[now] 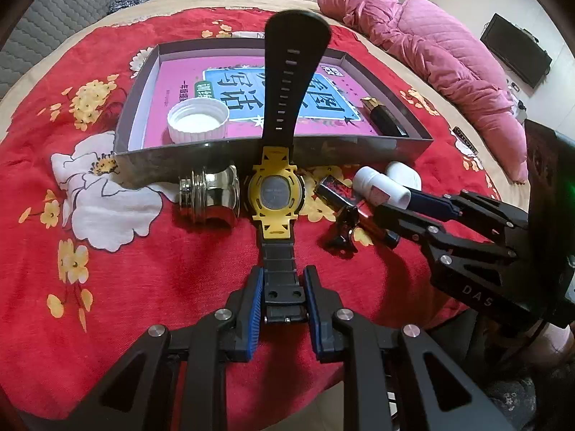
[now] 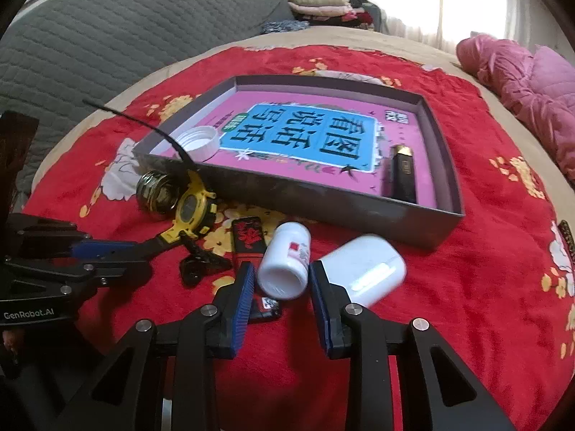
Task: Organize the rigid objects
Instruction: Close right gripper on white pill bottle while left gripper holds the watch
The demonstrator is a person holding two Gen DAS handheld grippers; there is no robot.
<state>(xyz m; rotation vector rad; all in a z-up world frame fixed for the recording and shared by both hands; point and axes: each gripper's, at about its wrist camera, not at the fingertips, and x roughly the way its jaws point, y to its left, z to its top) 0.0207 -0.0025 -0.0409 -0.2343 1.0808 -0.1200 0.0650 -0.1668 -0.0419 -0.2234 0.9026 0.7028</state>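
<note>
Now the left gripper is pinching the buckle end of the watch, a yellow and black one that lies face down on the red flowered blanket; its blue pads press on both sides of the short strap. The long strap of the watch rises over the near wall of the grey box and curves up in the air. In this box lies a pink and blue booklet, and on it stand a white cap near the left corner and a black lighter with a gold top near the right wall. Just beside the watch, to its left and touching the box wall, lies a shiny metal lid. In the right wrist view, the right gripper has its fingers on both sides of a small white bottle, which lies on its side with the open mouth toward the camera; the left pad looks to touch the bottle, but a thin gap shows at the right pad, so the bottle is between them and not yet clamped (no earlier picture to compare). Beside the bottle, on the right, lies a bigger white case, a little blurred. Under and left of the bottle are a red and black lighter and a small black clip.
</note>
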